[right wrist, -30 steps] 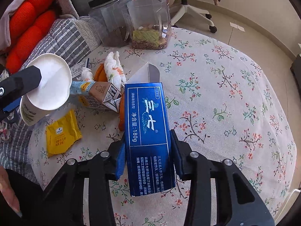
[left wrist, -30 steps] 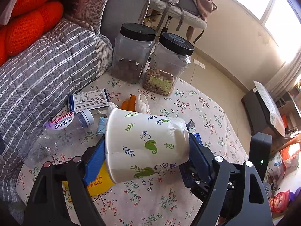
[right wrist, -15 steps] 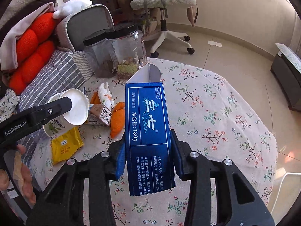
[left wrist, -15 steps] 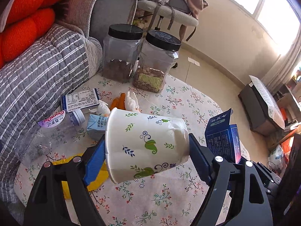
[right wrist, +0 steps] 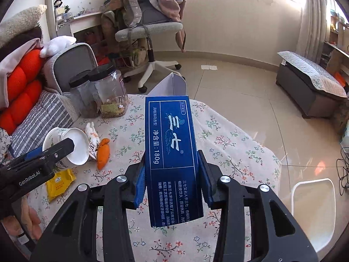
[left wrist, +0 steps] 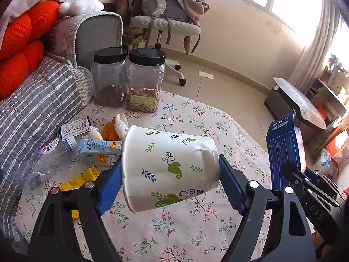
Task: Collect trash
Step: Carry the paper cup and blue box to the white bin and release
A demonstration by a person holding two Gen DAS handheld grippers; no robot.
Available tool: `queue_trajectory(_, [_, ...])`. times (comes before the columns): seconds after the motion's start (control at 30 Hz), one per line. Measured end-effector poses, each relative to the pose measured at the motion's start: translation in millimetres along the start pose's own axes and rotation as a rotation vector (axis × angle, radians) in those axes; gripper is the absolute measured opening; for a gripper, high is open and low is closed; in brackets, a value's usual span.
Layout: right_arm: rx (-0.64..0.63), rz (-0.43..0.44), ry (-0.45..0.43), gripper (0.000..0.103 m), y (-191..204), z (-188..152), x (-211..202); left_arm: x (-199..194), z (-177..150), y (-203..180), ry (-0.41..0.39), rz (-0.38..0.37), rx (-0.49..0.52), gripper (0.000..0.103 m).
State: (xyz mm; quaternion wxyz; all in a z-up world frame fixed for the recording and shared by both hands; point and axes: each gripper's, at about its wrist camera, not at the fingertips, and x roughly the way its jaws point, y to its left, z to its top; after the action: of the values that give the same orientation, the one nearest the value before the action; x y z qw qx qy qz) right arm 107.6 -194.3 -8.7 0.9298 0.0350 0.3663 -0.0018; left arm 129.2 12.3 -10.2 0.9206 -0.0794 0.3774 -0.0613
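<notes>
My left gripper [left wrist: 170,172] is shut on a white paper cup [left wrist: 170,166] with leaf prints, held on its side above the floral table [left wrist: 196,118]. My right gripper [right wrist: 172,170] is shut on a blue toothpaste box [right wrist: 171,152] with its top flap open, held above the table's right part; the box also shows in the left wrist view [left wrist: 283,152]. On the table lie a milk carton [left wrist: 98,152], a yellow sachet [left wrist: 80,179], orange peel [right wrist: 103,152], crumpled tissue [left wrist: 121,124], a small printed box [left wrist: 74,126] and an empty plastic bottle [left wrist: 48,159].
Two black-lidded jars [left wrist: 144,80] stand at the table's far edge beside a grey sofa [left wrist: 37,104] with orange cushions. An office chair [right wrist: 150,32] stands behind. A white bin rim [right wrist: 312,209] shows on the floor at the right. A covered bench [right wrist: 309,87] is far right.
Both grippers have risen and pulled back from the table with the cup and the box still held. The table looks smaller and more of the room shows.
</notes>
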Motion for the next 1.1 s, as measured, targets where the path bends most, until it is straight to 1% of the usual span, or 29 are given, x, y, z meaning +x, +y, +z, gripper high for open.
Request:
queue_trajectory(0.17, [0.028,-0.054,-0.05,0.039,-23,-6,-21,-12,-4,-30,-0.036,-0.021,0.034,0.08])
queue_trajectory(0.3, [0.047,-0.098,-0.088,0.039,-40,-10,-37,-17,-12,-61,-0.053,-0.037,0.089,0.08])
queue_trajectory(0.47, [0.077,-0.155,-0.131,0.039,-63,-17,-54,-21,-18,-95,-0.059,-0.074,0.139,0.08])
queue_trajectory(0.7, [0.13,-0.256,-0.169,0.039,-110,-27,-75,-19,-25,-133,-0.046,-0.113,0.183,0.08])
queue_trajectory(0.9, [0.217,-0.352,-0.168,0.039,-158,-38,-88,-14,-36,-174,-0.028,-0.148,0.244,0.08])
queue_trajectory(1.0, [0.273,-0.401,-0.147,0.04,-183,-46,-92,-12,-42,-196,-0.021,-0.169,0.274,0.08])
queue_trajectory(1.1, [0.334,-0.435,-0.108,0.04,-206,-55,-93,-9,-48,-218,-0.008,-0.192,0.304,0.08])
